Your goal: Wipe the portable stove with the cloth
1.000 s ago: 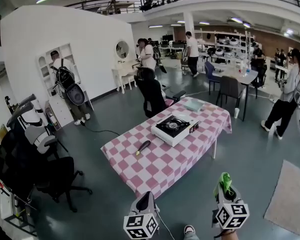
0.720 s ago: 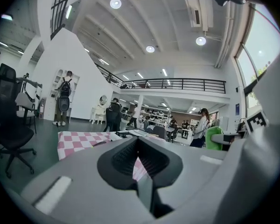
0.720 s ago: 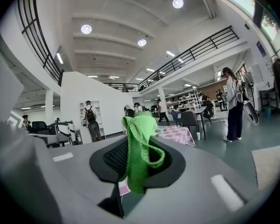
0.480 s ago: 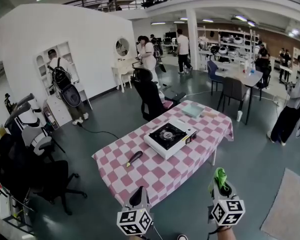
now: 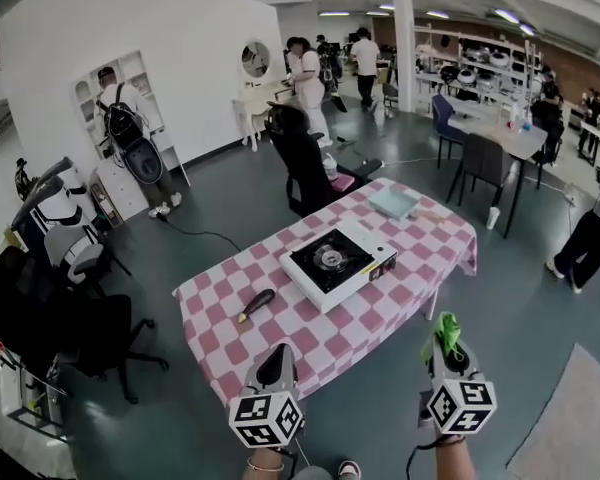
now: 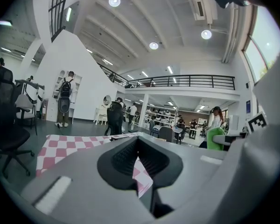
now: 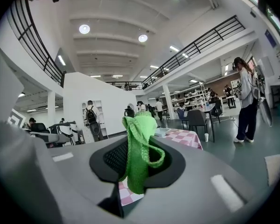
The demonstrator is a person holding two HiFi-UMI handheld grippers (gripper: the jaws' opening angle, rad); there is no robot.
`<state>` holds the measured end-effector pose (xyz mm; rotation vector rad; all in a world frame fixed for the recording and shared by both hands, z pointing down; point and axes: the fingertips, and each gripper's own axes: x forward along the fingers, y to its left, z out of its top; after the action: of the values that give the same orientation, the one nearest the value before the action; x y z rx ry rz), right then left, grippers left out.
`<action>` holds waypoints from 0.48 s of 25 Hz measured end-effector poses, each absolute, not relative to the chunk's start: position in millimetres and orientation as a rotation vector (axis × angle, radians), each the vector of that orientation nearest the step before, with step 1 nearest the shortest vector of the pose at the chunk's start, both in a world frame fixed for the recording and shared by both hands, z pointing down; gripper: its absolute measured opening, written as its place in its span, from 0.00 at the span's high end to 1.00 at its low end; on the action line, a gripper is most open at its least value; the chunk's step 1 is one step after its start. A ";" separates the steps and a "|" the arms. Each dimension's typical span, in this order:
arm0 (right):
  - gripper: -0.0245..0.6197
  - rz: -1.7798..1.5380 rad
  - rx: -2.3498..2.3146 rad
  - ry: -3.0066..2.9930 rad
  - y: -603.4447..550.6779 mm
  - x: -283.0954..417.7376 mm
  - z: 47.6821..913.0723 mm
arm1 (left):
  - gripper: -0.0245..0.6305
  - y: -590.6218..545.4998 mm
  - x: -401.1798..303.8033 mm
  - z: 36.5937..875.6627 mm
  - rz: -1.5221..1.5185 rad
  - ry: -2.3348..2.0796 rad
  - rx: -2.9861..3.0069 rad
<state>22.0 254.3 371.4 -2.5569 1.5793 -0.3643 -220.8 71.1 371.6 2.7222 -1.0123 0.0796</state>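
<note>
The portable stove, white with a black top, sat near the middle of the table with the pink-and-white checked cover, well apart from both grippers. The green cloth was pinched between the jaws of the right gripper, bunched above them and hanging below. The left gripper, beside it, had its jaws together on nothing, and a dark-handled tool lay on the table left of the stove.
</note>
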 end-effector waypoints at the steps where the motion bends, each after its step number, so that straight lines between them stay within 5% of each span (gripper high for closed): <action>1: 0.84 -0.372 -2.553 1.585 249.7 26.8 372.9 | 0.96 68.0 -215.9 372.7 0.090 -1.016 2.722; 12: 0.84 -0.418 -2.559 1.599 213.8 69.2 391.4 | 0.96 29.6 -165.5 386.9 0.125 -1.001 2.721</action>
<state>69.2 213.8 391.4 -2.5585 1.5995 -0.4180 -165.5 29.6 386.9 2.7207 -1.0013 0.1252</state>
